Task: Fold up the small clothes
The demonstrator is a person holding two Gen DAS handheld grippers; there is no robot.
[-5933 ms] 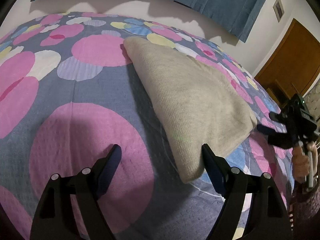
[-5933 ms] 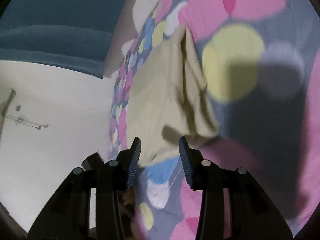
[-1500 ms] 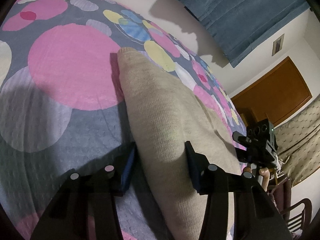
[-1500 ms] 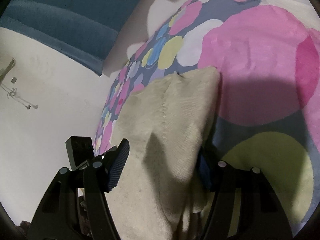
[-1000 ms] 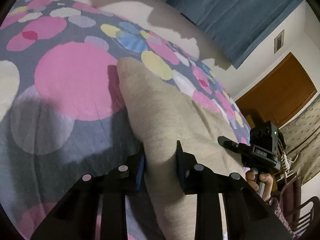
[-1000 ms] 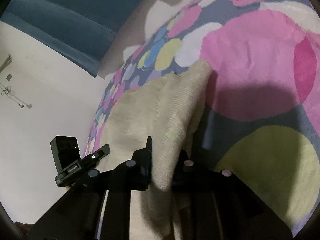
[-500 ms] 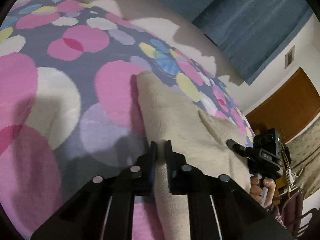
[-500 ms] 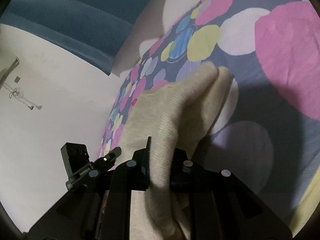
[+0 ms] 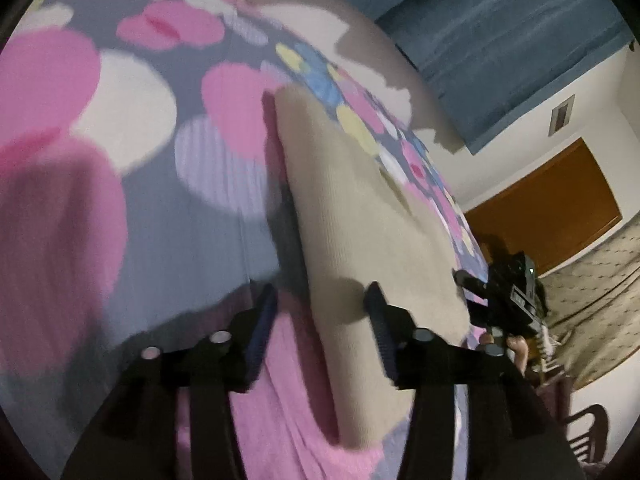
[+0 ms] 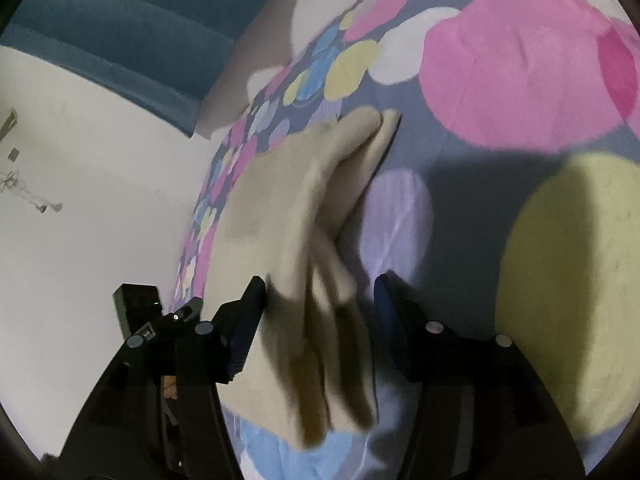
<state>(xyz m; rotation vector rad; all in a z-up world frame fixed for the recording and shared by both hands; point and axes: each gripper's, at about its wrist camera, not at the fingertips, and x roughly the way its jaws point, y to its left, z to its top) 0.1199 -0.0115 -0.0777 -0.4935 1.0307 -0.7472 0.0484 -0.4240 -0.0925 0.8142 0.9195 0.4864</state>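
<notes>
Each fisheye camera rode on a hand-held gripper, looking forward and downward along its fingers, close over the bed (image 9: 180,240). Both views shared the beige garment (image 9: 360,216) from opposite ends, and each caught the other gripper.

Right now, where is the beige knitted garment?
The beige garment lies folded on the spotted bedspread, its near edges between the opening fingers of the left tool and the right tool.

White walls (image 9: 520,148), blue curtain (image 9: 500,40), wooden door (image 9: 560,208).
</notes>
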